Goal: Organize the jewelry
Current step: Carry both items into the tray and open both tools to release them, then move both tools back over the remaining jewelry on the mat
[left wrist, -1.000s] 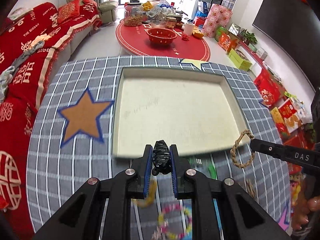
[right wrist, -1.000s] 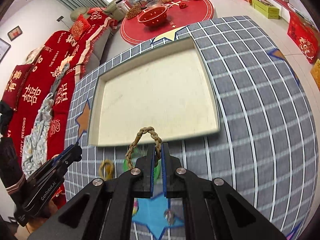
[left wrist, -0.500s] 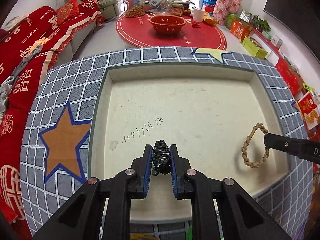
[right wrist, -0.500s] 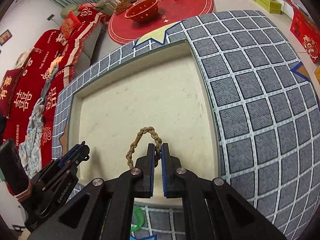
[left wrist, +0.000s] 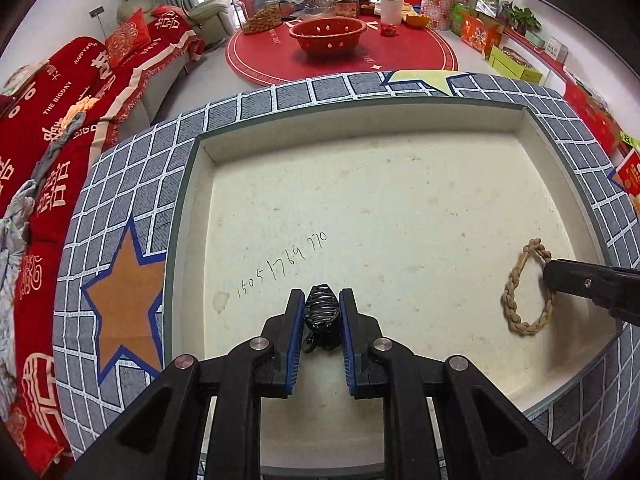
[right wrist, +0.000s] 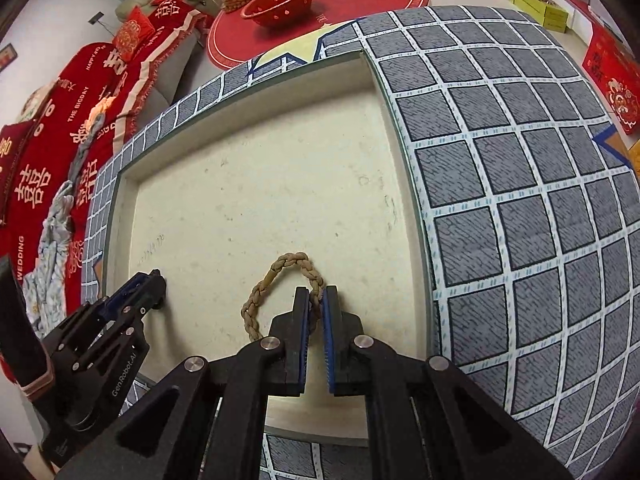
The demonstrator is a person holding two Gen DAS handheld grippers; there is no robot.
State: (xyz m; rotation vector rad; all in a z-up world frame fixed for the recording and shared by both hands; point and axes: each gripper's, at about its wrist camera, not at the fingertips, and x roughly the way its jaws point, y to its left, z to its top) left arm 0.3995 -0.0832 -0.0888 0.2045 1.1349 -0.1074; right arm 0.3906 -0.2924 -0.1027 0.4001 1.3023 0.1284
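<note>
A shallow cream tray (left wrist: 200, 184) lies on the grey checked tablecloth (left wrist: 120, 168). My left gripper (left wrist: 322, 300) is shut on a black coiled hair tie (left wrist: 322, 312), low over the tray's front left part. My right gripper (right wrist: 315, 298) is shut on a tan braided bracelet (right wrist: 260, 292), which hangs or rests on the tray floor at the front right. In the left wrist view the bracelet (left wrist: 516, 300) and the right gripper (left wrist: 550, 276) show at the right. In the right wrist view the left gripper (right wrist: 156, 280) shows at the lower left.
Handwritten digits (left wrist: 280, 264) mark the tray floor. An orange star (left wrist: 124, 300) is printed on the cloth left of the tray. A red-covered sofa (left wrist: 52, 120) stands at the left. A red round mat with a red basket (left wrist: 328, 34) lies beyond the table.
Both grippers have moved forward over the tray and lower, each still holding its piece. The bracelet now reaches down to the tray floor.
</note>
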